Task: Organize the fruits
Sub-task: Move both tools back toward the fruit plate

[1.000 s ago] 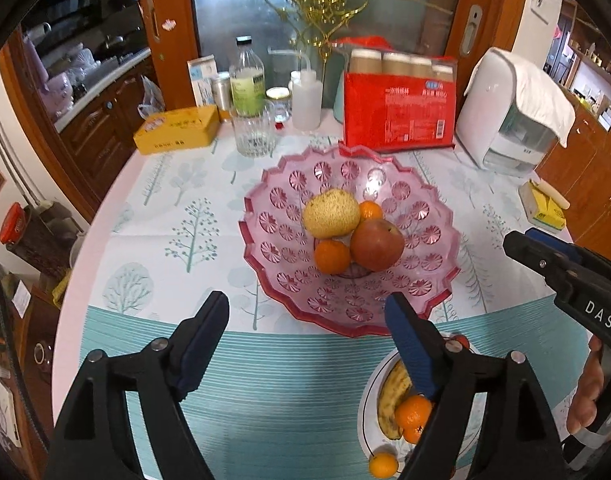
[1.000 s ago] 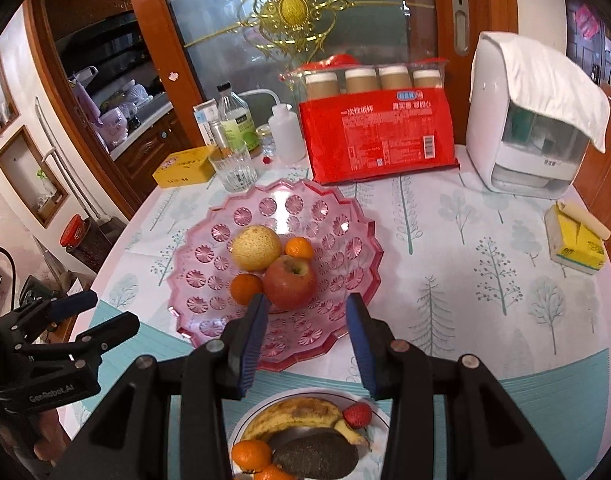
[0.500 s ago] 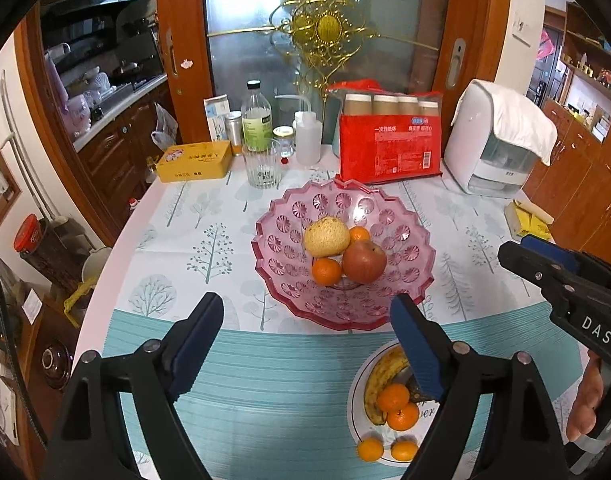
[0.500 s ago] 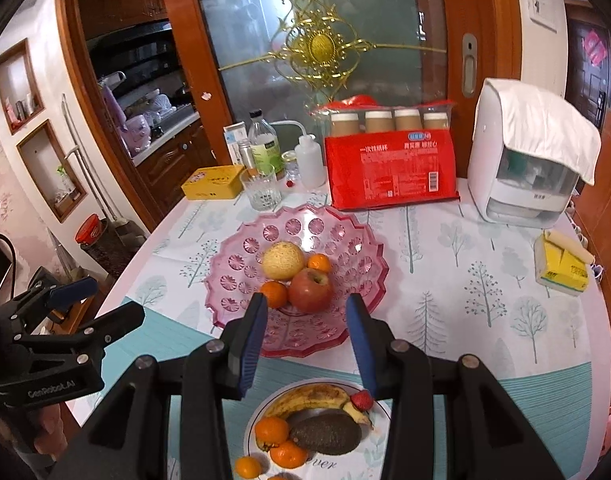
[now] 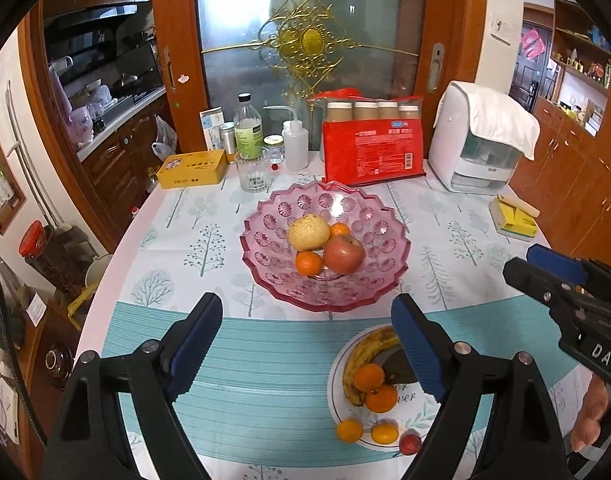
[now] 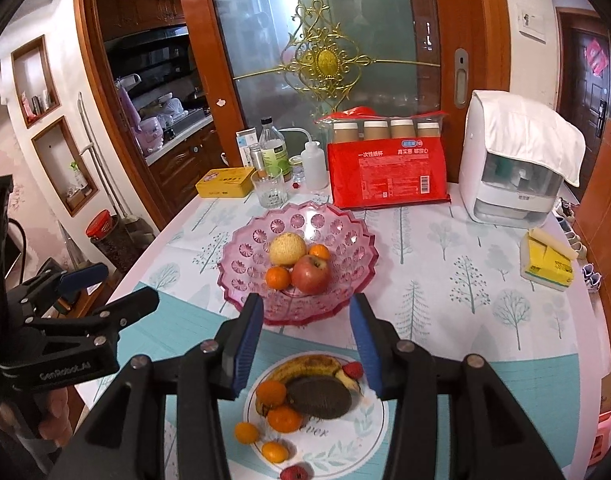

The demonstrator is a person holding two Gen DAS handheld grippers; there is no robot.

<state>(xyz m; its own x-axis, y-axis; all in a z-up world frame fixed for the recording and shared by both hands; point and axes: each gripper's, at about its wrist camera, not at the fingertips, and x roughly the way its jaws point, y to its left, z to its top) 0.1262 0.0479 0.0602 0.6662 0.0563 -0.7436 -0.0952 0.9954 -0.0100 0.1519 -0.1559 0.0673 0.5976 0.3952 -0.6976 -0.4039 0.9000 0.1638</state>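
Observation:
A pink glass bowl (image 5: 325,300) (image 6: 241,280) stands mid-table and holds a yellow round fruit (image 5: 308,232), a red apple (image 5: 343,254) and two small oranges (image 5: 308,263). Nearer me, a white plate (image 6: 345,440) (image 5: 405,412) carries a banana (image 6: 305,364), a dark avocado (image 6: 319,398), several tangerines and a strawberry (image 6: 352,369). Another strawberry (image 6: 292,473) lies by its front rim. My left gripper (image 5: 305,312) hovers open above the cloth before the bowl. My right gripper (image 6: 307,308) hangs over the plate, its jaws opening with nothing between them.
Along the back stand a red pack of paper cups (image 5: 371,152), a white appliance with a cloth on it (image 5: 481,148), bottles, a glass (image 5: 254,170) and a yellow tin (image 5: 193,168). A yellow packet (image 5: 513,220) lies at the right edge. Cabinets flank the round table.
Both grippers have pulled back and up from the bowl, so more of the plate shows. The right jaws stand wider apart than before, and the left jaws slightly wider.

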